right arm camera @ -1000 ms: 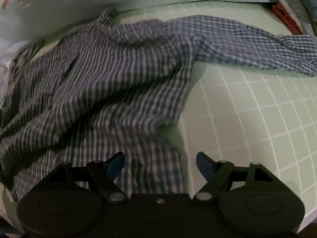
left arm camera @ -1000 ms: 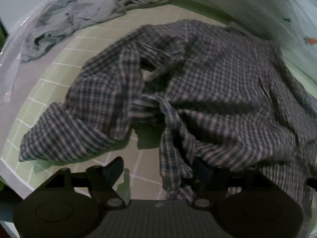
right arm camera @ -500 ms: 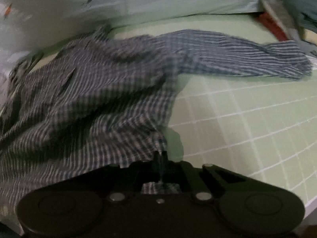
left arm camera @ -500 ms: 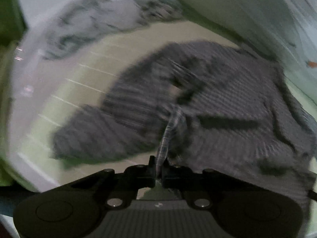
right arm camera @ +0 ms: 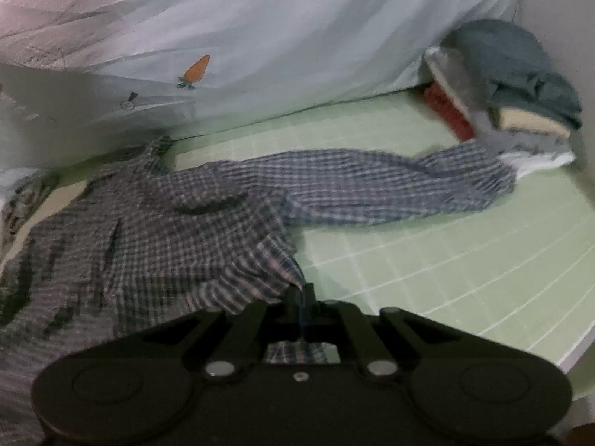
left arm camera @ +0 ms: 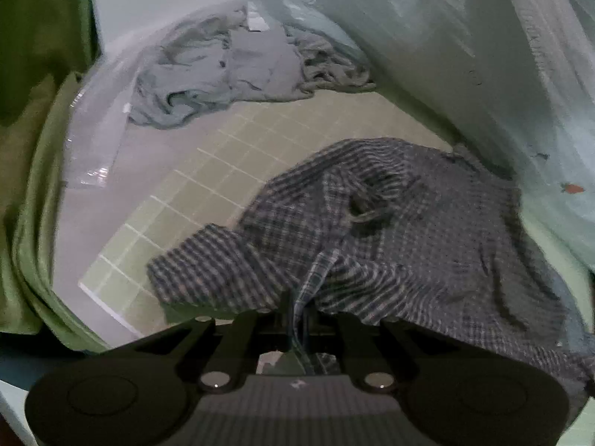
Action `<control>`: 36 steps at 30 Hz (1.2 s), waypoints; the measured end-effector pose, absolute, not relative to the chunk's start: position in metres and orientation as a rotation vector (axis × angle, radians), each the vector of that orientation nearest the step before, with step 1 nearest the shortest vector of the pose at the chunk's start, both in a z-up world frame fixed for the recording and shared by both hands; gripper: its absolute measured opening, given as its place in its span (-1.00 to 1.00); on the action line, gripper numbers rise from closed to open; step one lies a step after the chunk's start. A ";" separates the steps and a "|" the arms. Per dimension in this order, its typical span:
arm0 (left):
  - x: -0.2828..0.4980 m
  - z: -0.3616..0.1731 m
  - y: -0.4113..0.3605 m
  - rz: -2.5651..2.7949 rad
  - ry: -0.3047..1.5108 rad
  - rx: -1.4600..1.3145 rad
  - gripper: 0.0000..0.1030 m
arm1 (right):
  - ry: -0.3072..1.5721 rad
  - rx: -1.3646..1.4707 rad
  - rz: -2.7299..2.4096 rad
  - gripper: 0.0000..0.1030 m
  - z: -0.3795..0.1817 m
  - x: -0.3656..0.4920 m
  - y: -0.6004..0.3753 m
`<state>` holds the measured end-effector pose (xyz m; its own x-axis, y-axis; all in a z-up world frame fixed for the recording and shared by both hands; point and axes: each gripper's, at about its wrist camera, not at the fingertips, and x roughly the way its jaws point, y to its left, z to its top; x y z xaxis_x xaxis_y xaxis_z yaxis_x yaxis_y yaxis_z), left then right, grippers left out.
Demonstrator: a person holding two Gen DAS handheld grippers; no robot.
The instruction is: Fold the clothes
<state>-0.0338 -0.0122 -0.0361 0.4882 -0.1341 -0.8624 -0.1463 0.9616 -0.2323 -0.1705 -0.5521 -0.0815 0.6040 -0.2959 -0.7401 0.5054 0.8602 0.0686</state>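
A blue-and-white checked shirt [left arm camera: 427, 230] lies crumpled on a green grid mat [left arm camera: 208, 193]. My left gripper [left arm camera: 299, 316] is shut on a fold of its edge, which rises taut into the jaws. In the right wrist view the same shirt [right arm camera: 156, 230] spreads to the left, one sleeve [right arm camera: 390, 193] stretched to the right across the mat [right arm camera: 427, 260]. My right gripper [right arm camera: 299, 304] is shut on the shirt's hem corner, lifted a little off the mat.
A crumpled grey garment [left arm camera: 230, 70] lies at the far left of the mat. A pale carrot-print quilt [right arm camera: 260, 37] borders the back. A stack of folded clothes [right arm camera: 505, 78] sits at the far right. Green cloth [left arm camera: 26, 186] hangs at the left edge.
Both grippers were open a second ago and have closed on the shirt's edge. They have since pulled back and up, drawing the shirt taut.
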 end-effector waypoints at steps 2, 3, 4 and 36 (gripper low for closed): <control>-0.029 -0.051 -0.021 0.023 1.104 -0.248 -0.70 | 0.853 0.270 -0.499 -0.98 -0.096 -0.164 -0.557; -0.026 -0.058 -0.027 0.047 1.127 -0.205 -0.67 | 0.898 0.266 -0.520 -0.96 -0.108 -0.160 -0.560; -0.025 -0.065 -0.034 0.072 1.148 -0.159 -0.66 | 0.934 0.262 -0.536 -0.89 -0.116 -0.157 -0.561; 0.253 -0.116 -0.112 -0.207 1.068 0.104 0.64 | 0.811 0.206 -0.138 0.48 -0.152 0.197 -0.505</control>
<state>0.2533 -0.1117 -0.1164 0.4645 -0.1181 -0.8776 0.2187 0.9757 -0.0155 0.1972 -0.5053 -0.1518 0.6817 -0.0437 -0.7303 0.2008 0.9711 0.1293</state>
